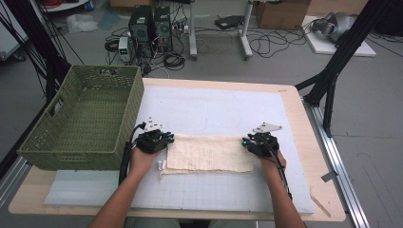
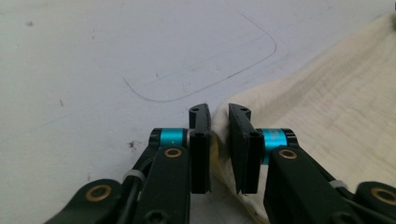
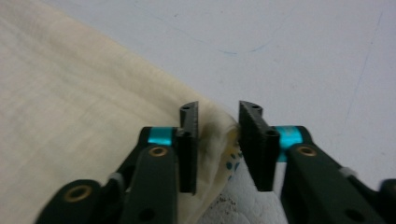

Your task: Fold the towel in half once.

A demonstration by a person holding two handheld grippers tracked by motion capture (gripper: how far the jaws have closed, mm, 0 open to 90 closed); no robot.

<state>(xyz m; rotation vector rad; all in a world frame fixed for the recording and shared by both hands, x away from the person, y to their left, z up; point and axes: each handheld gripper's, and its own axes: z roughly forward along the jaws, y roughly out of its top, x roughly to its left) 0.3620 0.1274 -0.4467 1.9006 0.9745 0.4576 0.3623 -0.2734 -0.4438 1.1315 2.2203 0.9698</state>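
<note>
**Two grippers at the ends of a folded cream cloth**

A person stands at a bench (image 1: 304, 142) covered by a pale gridded mat (image 1: 214, 109). A cream cloth (image 1: 209, 153), folded into a long rectangle, lies flat near the middle of the mat. The left gripper (image 1: 166, 139) sits at the cloth's left end and the right gripper (image 1: 247, 141) at its right end, each at a far corner, probably so the cloth can be lifted or folded evenly from both ends.

In the left gripper view, the fingers (image 2: 201, 140) stand a little apart with the cloth's edge (image 2: 327, 102) bunched in the narrow gap; they do not appear to press on it. In the right gripper view, the fingers (image 3: 189, 140) are spread somewhat wider around a corner of the cloth (image 3: 70, 102), again without a firm pinch.

A green woven basket (image 1: 71, 137) stands empty at the bench's left edge, just beside the left gripper, possibly the cloth's destination.
</note>
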